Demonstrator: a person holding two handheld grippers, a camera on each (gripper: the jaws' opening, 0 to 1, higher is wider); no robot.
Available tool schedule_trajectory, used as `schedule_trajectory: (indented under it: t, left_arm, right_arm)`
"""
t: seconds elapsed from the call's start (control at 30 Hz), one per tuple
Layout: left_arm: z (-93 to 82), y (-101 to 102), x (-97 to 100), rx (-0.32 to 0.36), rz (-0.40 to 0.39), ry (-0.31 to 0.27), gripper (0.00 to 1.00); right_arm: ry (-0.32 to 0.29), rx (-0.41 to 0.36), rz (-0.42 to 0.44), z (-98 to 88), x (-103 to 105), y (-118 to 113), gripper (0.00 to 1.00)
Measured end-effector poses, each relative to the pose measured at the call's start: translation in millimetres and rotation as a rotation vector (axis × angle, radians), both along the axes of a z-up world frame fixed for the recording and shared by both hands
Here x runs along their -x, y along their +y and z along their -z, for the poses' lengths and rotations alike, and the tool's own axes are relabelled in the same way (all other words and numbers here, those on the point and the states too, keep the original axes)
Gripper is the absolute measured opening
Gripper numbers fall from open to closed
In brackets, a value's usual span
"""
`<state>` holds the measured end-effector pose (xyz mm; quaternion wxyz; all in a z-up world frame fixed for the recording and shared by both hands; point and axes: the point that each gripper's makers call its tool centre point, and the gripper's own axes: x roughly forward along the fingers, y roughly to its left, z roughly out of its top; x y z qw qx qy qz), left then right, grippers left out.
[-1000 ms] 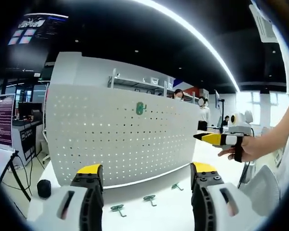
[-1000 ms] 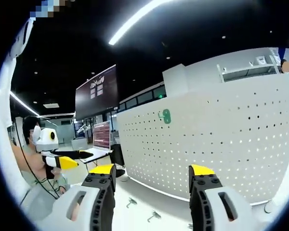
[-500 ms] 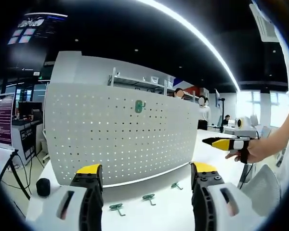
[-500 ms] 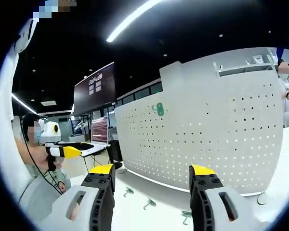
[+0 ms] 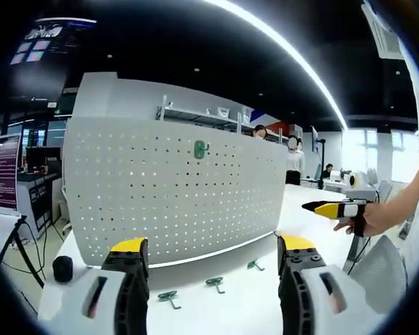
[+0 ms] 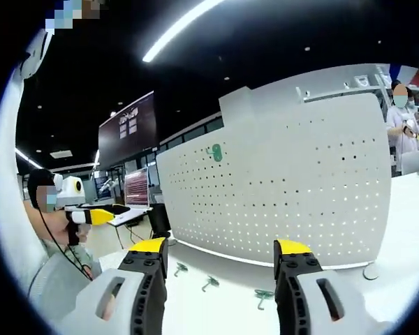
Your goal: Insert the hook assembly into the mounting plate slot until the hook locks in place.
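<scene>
In the left gripper view we see our left gripper [image 5: 211, 255] with its two yellow-tipped jaws rising from six o'clock, spread wide apart and holding nothing. Ahead of them stands the white perforated mounting plate [image 5: 126, 202], upright on a white table [image 5: 230, 310], its broad face turned to us. One green hook [image 5: 200, 149] already sits on the plate near its upper edge, at about twelve o'clock from the gap between the jaws. Three loose green hooks lie flat on the table just in front of the plate's foot: one [image 5: 169, 298] at about seven o'clock from the view's centre, one [image 5: 214, 283] near six o'clock between the jaws, and one [image 5: 253, 265] close beside the right-hand jaw. A small dark round object [image 5: 62, 269] sits on the table at eight o'clock, near the plate's left end. At three o'clock our right gripper [image 5: 328, 209] comes in, held in a hand [image 5: 366, 220], its yellow tips pointing toward the plate; whether those tips are parted we cannot tell from here. In the right gripper view, the right gripper [image 6: 220, 252] shows its jaws wide apart with nothing between them. The mounting plate [image 6: 321, 195] stands beyond, with the hung hook [image 6: 215, 153] at about eleven o'clock. The three loose hooks [image 6: 209, 282] lie on the table [image 6: 216, 314] between and around the jaws. At nine o'clock the left gripper [image 6: 91, 216] shows in the person's hand [image 6: 75, 234].
</scene>
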<state>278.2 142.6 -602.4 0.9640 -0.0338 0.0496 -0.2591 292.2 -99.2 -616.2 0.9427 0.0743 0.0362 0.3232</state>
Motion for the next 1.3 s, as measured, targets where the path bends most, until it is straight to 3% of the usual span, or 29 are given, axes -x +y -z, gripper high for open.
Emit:
schedule_trajectory:
  t: [0.37,0.5,0.77,1.0,1.3]
  left_arm:
    - [2.7,-0.4,1.2,-0.003,0.003,0.007,0.77]
    - [7.3,1.3,0.9,-0.009,0.001,0.021,0.77]
    - [23.6,4.5,2.0,-0.016,0.002,0.057,0.77]
    - [34.6,8.0,3.1,-0.019,-0.005,0.088,0.77]
    - [44.1,9.3,5.8,-0.032,-0.011,0.114,0.76]
  right_arm:
    - [0.008,0.007,0.016,4.6,-0.1,-3.0,0.59]
    - [0.043,0.051,0.012,15.9,1.3,-3.1,0.59]
    - [0.094,0.060,0.022,28.3,2.7,-6.6,0.60]
    - [0.176,0.081,0.025,50.1,8.0,-10.2,0.61]
    - [0.206,0.099,0.022,58.3,10.6,-11.4,0.60]
